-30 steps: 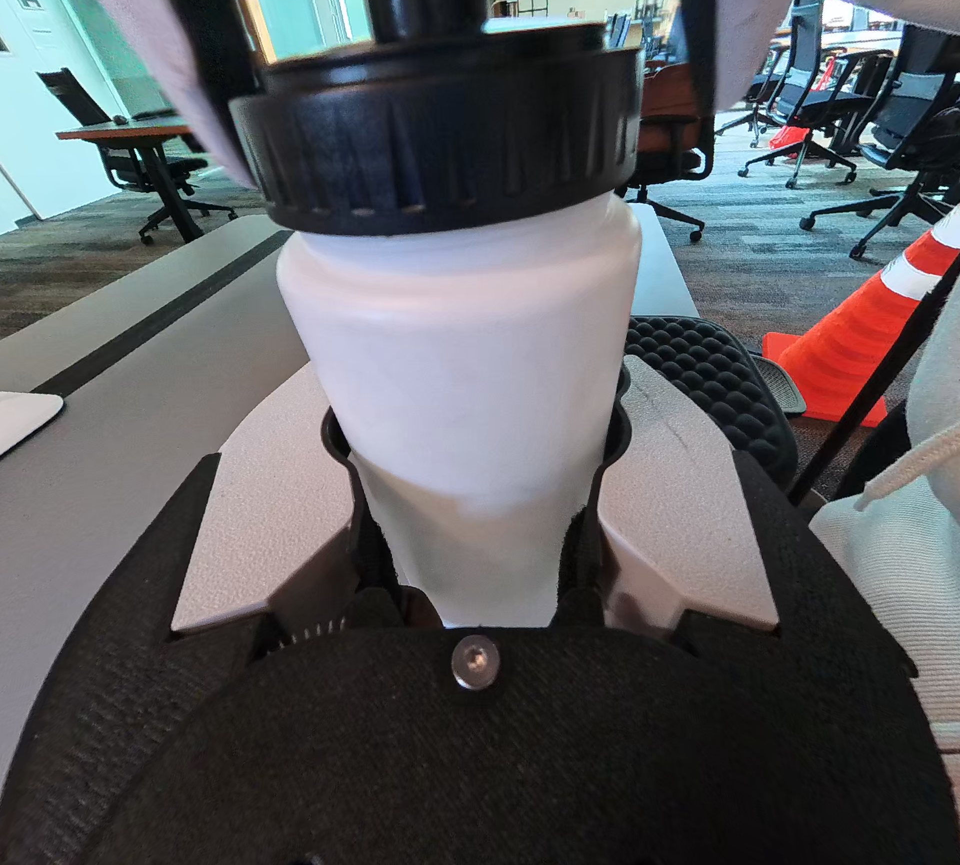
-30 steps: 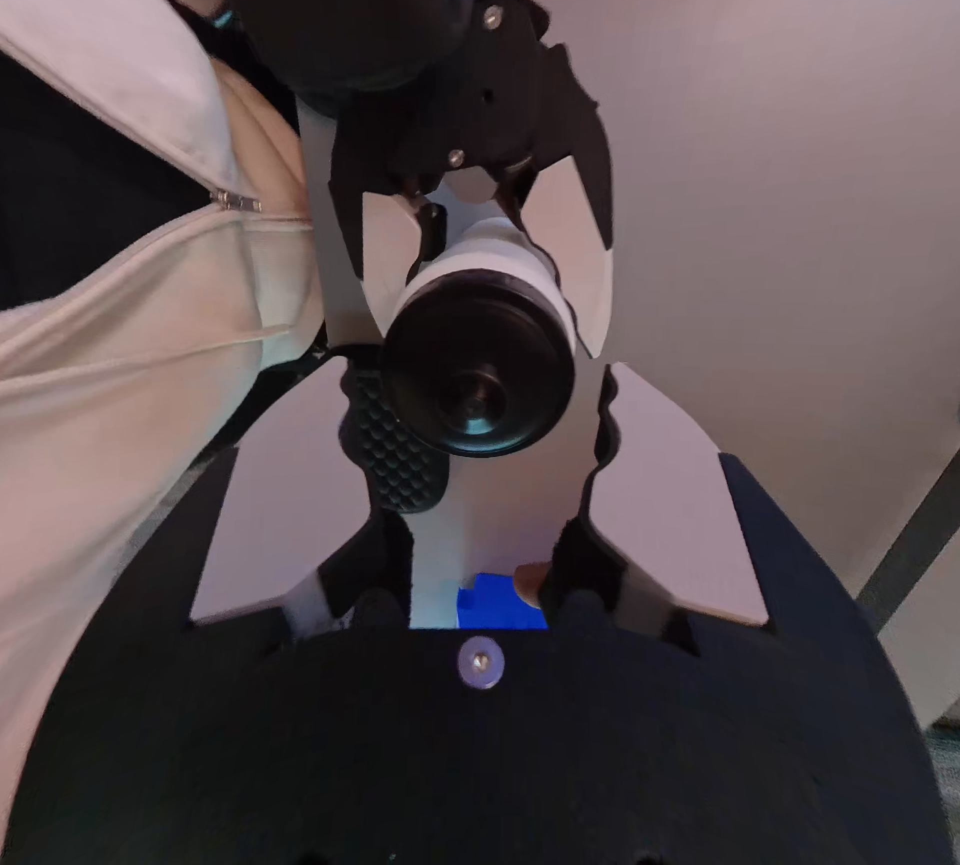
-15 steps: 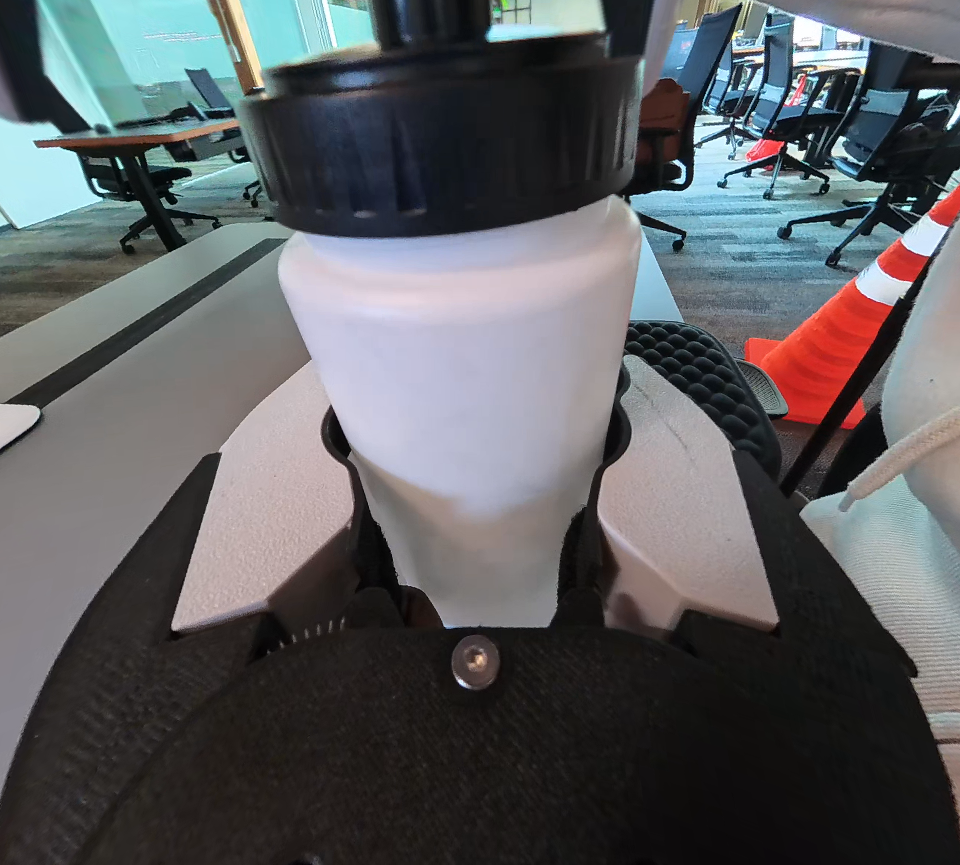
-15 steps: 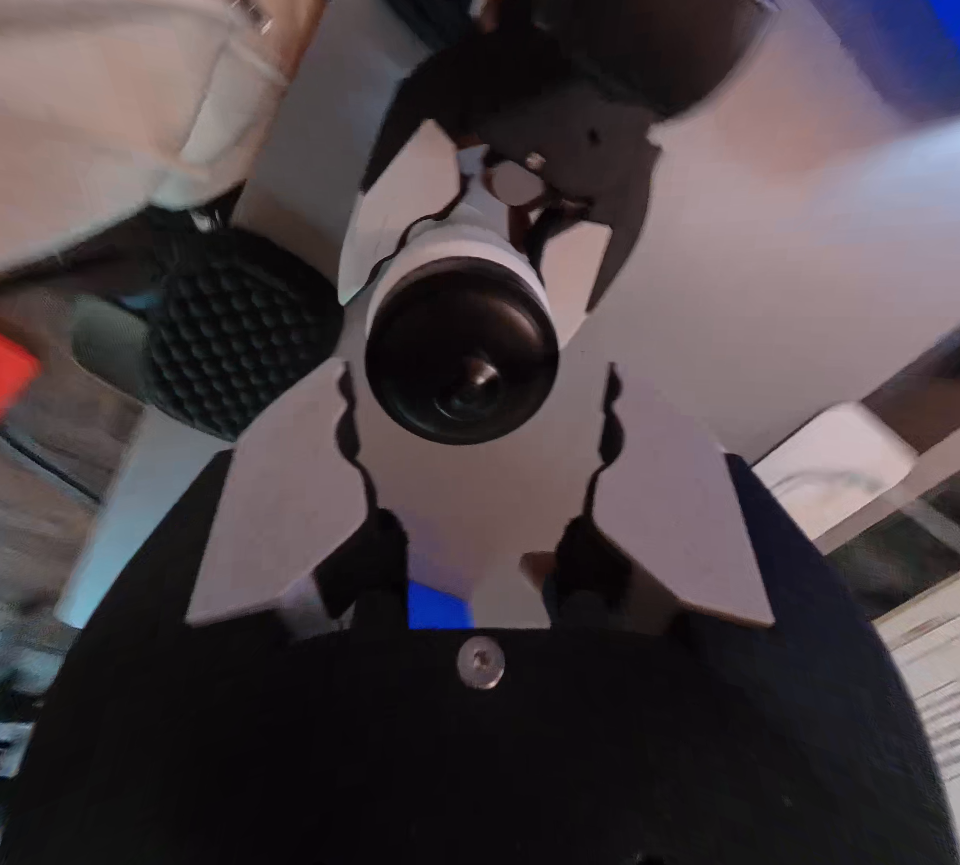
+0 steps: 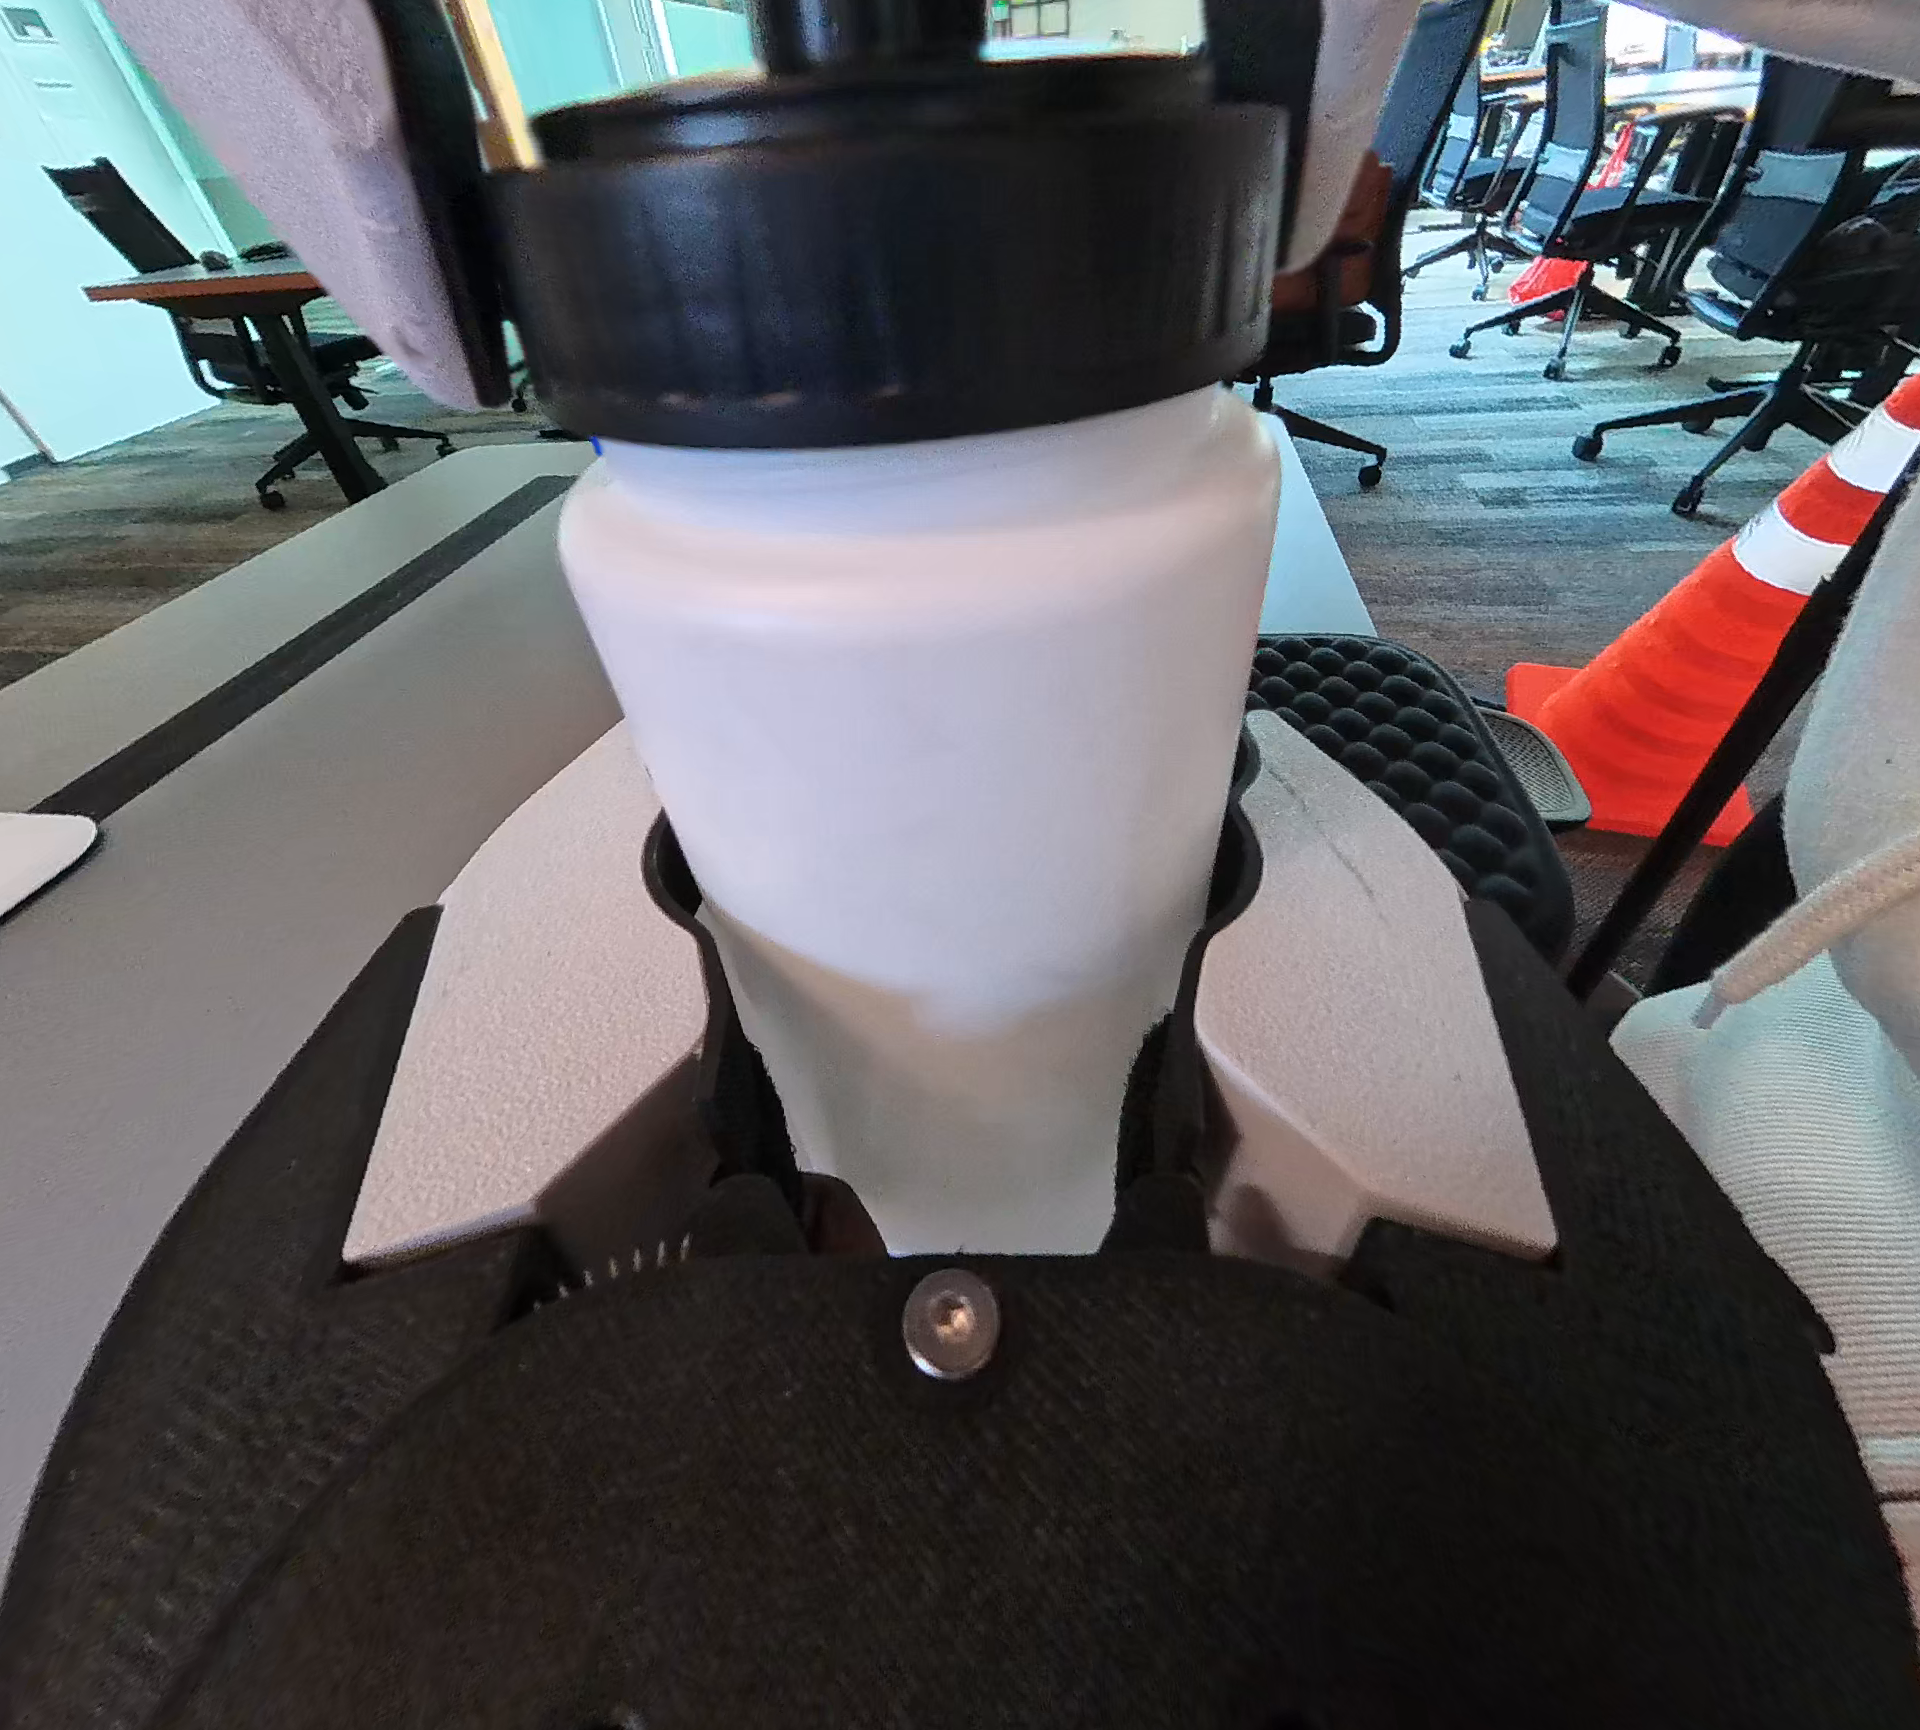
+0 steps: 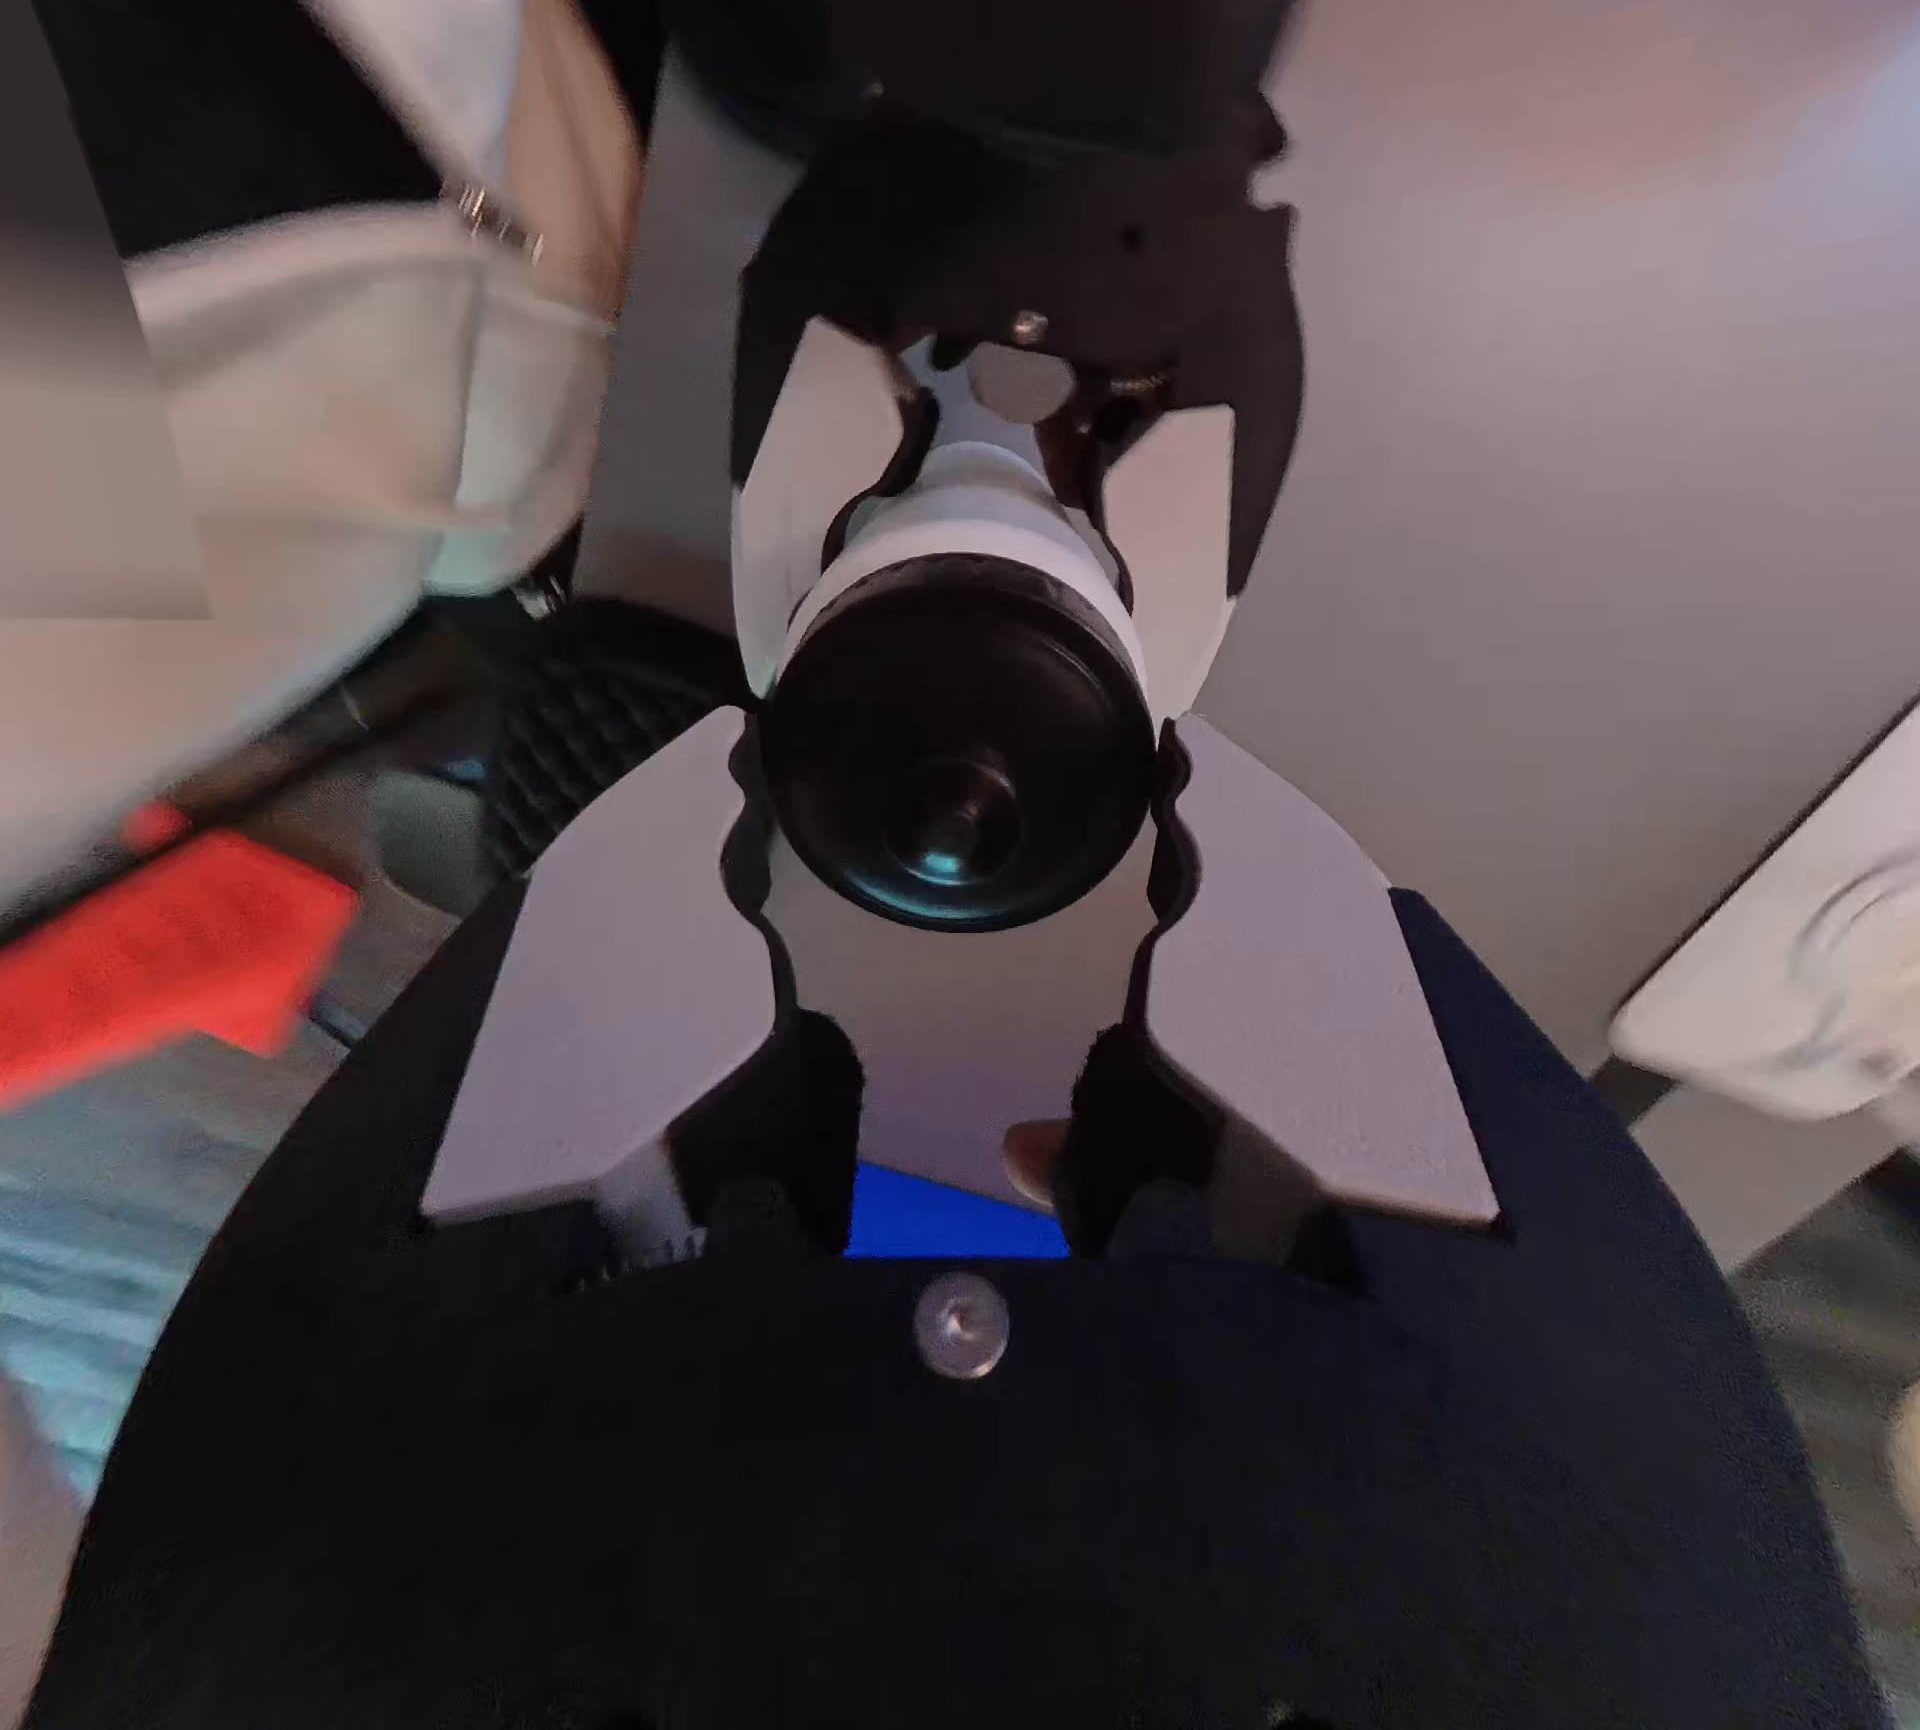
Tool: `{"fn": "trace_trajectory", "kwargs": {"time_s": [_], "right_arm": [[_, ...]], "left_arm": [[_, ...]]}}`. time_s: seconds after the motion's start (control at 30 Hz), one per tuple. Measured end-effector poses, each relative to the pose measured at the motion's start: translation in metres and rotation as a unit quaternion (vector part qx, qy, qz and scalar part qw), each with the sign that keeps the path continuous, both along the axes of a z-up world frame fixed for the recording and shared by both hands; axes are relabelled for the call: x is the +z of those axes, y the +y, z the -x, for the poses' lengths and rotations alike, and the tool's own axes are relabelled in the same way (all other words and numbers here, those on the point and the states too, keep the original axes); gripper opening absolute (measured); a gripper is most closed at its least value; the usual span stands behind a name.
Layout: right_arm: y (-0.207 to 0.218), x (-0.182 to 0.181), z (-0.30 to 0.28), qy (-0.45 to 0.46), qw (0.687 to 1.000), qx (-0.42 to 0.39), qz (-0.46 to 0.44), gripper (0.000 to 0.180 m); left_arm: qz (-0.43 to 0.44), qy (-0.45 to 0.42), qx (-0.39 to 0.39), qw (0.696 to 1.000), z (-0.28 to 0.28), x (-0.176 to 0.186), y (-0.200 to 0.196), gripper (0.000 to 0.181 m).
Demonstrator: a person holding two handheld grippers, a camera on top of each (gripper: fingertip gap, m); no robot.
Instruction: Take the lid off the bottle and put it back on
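While your left claw stays clenched around the waist of the white plastic squeeze bottle, holding it upright above the grey table so it cannot spin, your right claw comes down from above, jaws spread and flanking the ribbed black screw lid, not yet gripping, judged ready to close and twist.

Your left wrist view was bright with daylight from far windows, its edges bowed; your right was dim, purplish and motion-blurred.
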State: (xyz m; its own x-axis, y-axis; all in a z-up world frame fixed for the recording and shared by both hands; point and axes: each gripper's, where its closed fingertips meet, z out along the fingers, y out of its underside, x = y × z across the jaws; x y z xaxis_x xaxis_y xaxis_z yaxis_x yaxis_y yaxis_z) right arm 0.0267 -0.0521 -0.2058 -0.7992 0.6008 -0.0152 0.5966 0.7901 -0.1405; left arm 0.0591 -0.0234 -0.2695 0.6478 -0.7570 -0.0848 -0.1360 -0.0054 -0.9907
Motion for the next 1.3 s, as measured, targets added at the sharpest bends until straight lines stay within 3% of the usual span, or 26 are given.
{"fn": "trace_trajectory", "kwargs": {"time_s": [0.1,0.17,0.23,0.3,0.33,0.47,0.53,0.63,0.9,1.13,1.3], "right_arm": [[0.0,0.0,-0.005,0.011,0.988,0.153,-0.004,0.072],[-0.001,0.0,-0.004,0.016,0.979,0.203,-0.004,0.072],[-0.001,0.002,0.002,0.028,0.984,0.179,-0.004,0.072],[0.0,0.006,0.008,0.042,0.993,0.107,0.0,0.107],[0.002,0.009,0.01,0.045,0.997,0.055,0.005,0.113],[0.005,0.006,0.007,0.052,0.985,-0.158,0.035,0.107],[0.001,0.001,0.004,0.048,0.975,-0.209,0.056,0.102],[0.004,-0.011,0.001,0.059,0.98,-0.188,0.026,0.079],[0.004,0.019,0.013,0.151,0.988,0.01,0.025,0.073],[0.033,0.049,0.001,0.201,0.976,-0.061,0.051,0.073],[0.109,0.061,-0.036,0.217,0.964,-0.155,-0.015,0.073]], "left_arm": [[-0.001,0.004,-0.003,1.0,-0.002,0.0,0.0,0.098],[-0.002,0.001,-0.001,1.0,-0.001,0.0,0.0,0.098],[0.002,-0.009,0.003,1.0,0.003,0.0,0.001,0.098],[0.003,-0.012,0.005,1.0,0.004,0.001,0.001,0.098],[0.002,-0.01,0.006,1.0,0.004,0.001,0.001,0.098],[0.001,-0.011,0.01,1.0,0.004,0.001,0.002,0.098],[0.001,-0.011,0.011,1.0,0.004,0.001,0.002,0.098],[0.0,-0.011,0.011,1.0,0.004,0.001,0.002,0.098],[0.0,-0.014,0.003,1.0,0.004,0.001,0.001,0.097],[0.001,-0.012,0.007,1.0,0.004,0.001,0.002,0.098],[0.003,-0.01,0.01,1.0,0.005,0.001,0.002,0.098]]}}
